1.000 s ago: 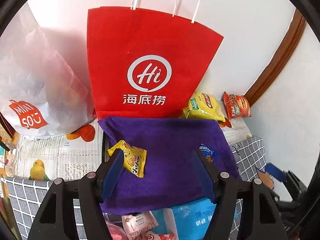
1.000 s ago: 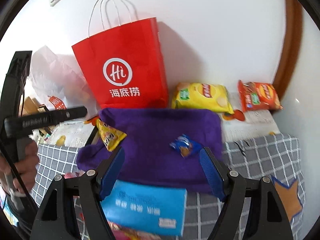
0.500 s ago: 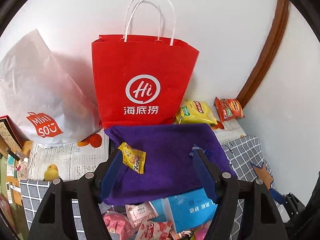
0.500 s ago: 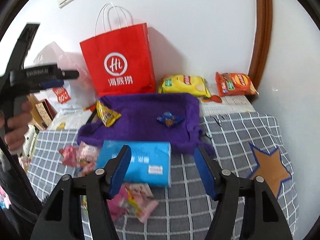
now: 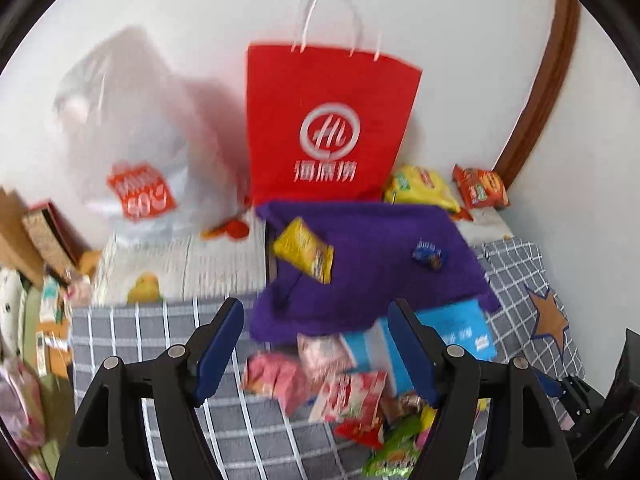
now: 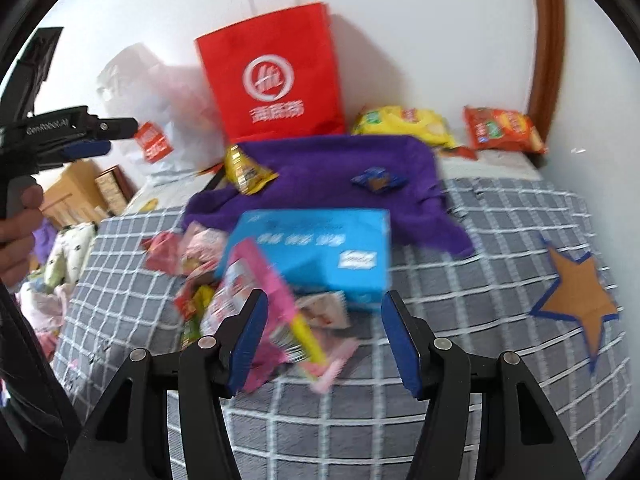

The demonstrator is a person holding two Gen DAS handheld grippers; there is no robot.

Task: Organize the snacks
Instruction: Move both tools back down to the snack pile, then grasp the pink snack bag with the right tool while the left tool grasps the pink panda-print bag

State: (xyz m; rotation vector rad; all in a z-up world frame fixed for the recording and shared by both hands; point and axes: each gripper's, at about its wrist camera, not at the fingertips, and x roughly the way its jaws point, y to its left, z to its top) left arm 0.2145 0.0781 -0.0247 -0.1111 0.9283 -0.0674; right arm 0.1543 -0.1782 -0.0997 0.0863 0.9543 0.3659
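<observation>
- Grey checked cloth (image 6: pixel 500 240) is seen covering the surface; its right part, around the orange star patch (image 6: pixel 576 300), is left bare, the widest free room.
- White wall is met at the back; brown wooden trim (image 6: pixel 546 40) closes the back right corner.
- Red paper bag (image 5: pixel 328 120) is stood upright against the wall, with a white plastic bag (image 5: pixel 132 152) beside it on the left.
- Purple towel (image 5: pixel 368 256) is spread in front of the red bag; a yellow snack packet (image 5: pixel 306 250) and a small blue packet (image 5: pixel 428 254) are lying on it, well apart.
- Blue box (image 6: pixel 316 248) is set at the towel's near edge.
- Snack pile (image 6: pixel 260 300), pink and red wrappers, is heaped left of and in front of the box.
- Yellow chip bag (image 6: pixel 404 124) and orange chip bag (image 6: pixel 502 128) are lying by the back wall.
- Left gripper (image 5: pixel 316 352) is held apart, nothing between the pads, above the pile.
- Right gripper (image 6: pixel 320 344) is held apart; pink wrappers are seen between the pads, contact cannot be told through blur.
- Only the right wrist view shows the hand (image 6: pixel 16 232) on the left tool's handle.
- Only the left wrist view shows the clutter past the cloth's left edge.
</observation>
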